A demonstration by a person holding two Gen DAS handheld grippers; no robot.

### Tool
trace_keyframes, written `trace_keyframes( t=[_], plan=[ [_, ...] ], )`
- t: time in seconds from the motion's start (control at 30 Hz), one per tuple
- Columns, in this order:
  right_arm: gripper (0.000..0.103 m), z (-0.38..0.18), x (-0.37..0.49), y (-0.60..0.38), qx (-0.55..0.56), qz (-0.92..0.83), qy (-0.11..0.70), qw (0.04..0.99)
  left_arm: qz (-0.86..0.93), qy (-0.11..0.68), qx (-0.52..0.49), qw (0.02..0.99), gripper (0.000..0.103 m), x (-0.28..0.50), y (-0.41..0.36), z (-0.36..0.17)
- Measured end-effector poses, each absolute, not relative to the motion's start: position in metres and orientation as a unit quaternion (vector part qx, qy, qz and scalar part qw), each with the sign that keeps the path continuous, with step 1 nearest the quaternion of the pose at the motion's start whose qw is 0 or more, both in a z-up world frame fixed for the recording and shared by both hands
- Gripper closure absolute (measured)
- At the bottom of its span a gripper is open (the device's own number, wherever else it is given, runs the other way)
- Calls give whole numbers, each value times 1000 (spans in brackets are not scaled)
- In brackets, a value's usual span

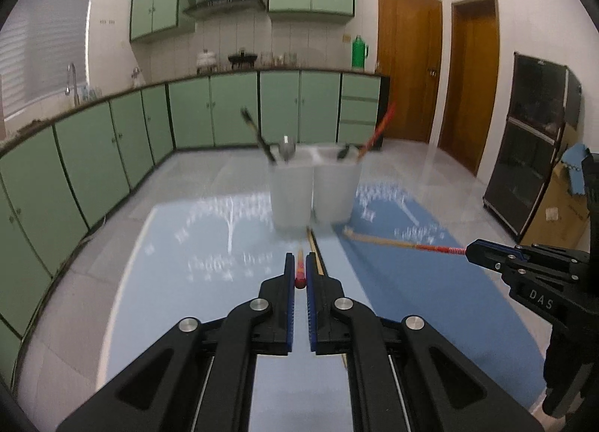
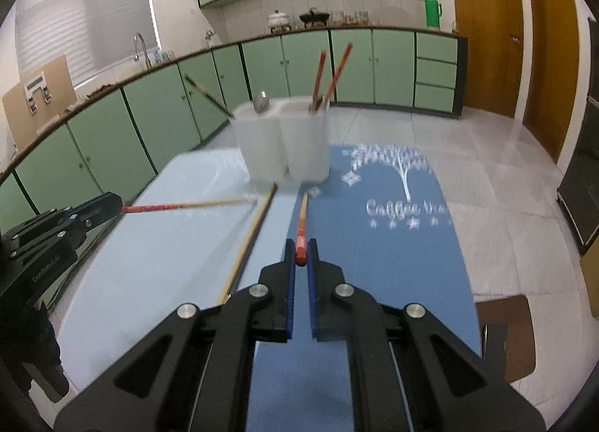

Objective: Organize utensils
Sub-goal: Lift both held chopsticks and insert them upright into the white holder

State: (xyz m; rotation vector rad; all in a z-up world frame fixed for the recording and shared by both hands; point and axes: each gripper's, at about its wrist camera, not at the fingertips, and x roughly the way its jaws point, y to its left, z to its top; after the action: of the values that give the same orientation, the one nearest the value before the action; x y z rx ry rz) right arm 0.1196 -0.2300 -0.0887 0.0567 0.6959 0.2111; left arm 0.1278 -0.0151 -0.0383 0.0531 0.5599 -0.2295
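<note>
Tools (image 1: 300, 267) (image 2: 301, 252) grip chopsticks (image 1: 300, 274) (image 2: 301, 241) just before holder (image 1: 312, 185).

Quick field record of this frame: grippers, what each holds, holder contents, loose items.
left gripper: shut on chopstick
right gripper: shut on second chopstick
holder: two white cups, side by side on the mat
left cup: spoon, dark-tipped chopstick
right cup: two red-ended chopsticks
loose: one plain chopstick on the mat

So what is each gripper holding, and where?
Left gripper and right gripper each pinch a chopstick by its red butt end.
</note>
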Motion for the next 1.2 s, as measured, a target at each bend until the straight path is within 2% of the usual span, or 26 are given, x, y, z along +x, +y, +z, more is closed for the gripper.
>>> trace_keyframes(
  t=[0.77,1.2],
  plan=[
    [98,33,203,-222,10,184,301,935,-155,206,47,965,98,185,-29,40],
    [98,111,254,-234,7,178,240,954,-161,95,29,982,98,231,-40,127]
  ],
)
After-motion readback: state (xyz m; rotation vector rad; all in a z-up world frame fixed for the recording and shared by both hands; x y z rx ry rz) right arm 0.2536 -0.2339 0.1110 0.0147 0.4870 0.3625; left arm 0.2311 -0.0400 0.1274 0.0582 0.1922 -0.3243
